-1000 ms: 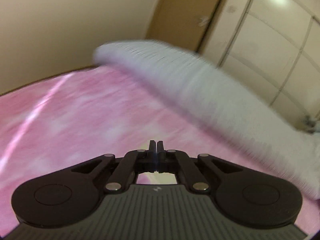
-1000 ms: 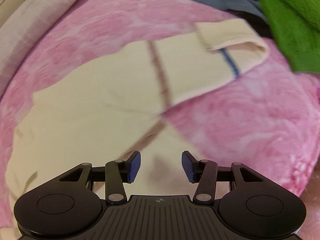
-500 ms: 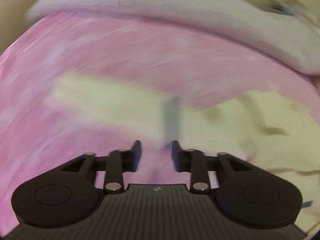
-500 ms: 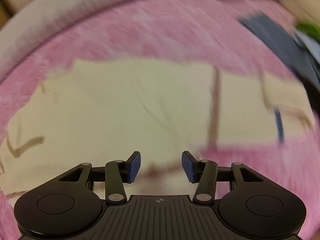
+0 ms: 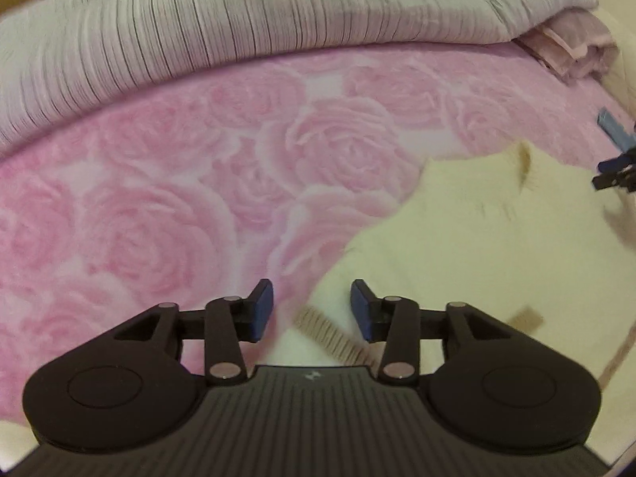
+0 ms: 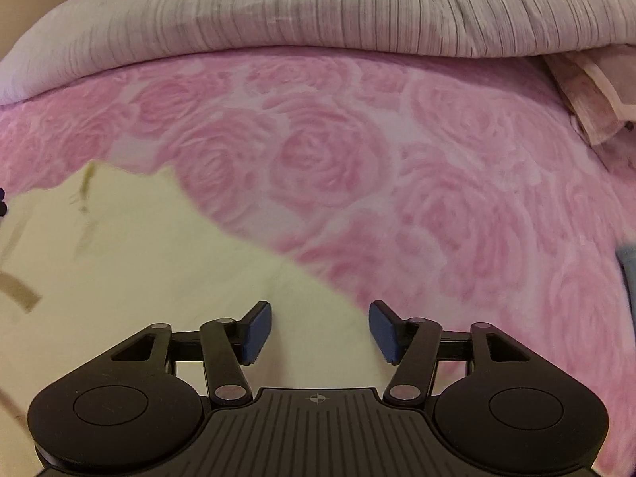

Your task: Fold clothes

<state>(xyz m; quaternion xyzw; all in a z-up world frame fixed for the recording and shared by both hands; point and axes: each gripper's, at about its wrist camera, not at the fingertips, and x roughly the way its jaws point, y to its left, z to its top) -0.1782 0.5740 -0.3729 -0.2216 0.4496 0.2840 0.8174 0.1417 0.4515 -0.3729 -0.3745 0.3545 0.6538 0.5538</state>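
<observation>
Beyond both grippers, bed: a pink rose-patterned blanket (image 5: 167, 183) covers it and fills most of each view, running ahead of and beside the fingers.
Quilt: a pale ribbed quilt (image 5: 246, 16) lies bunched along the far edge of the blanket, well ahead of both grippers.
Garment: a cream garment (image 5: 469, 246) lies spread on the blanket; it sits ahead and to the right of the left gripper, and ahead and to the left of the right gripper. Brownish markings show on it, too blurred to read.
Ribbed hem: a tan ribbed band (image 5: 330, 332) of the garment lies just below the gap of the left gripper.
Pink folded cloth: a pink folded cloth (image 6: 592, 95) is tucked under the quilt's end, far ahead to the right.
Left gripper: the left gripper (image 5: 312, 306) points down at the garment's edge; its jaws have just been opening, stand moderately apart, and the pads press on nothing.
Right gripper: the right gripper (image 6: 320, 330) hangs over the garment's right edge; its jaws have just been opening, stand fairly wide, and clamp nothing.
Blue item: a blue item (image 6: 628, 274) shows at the right margin of the right wrist view, too cropped to identify.
</observation>
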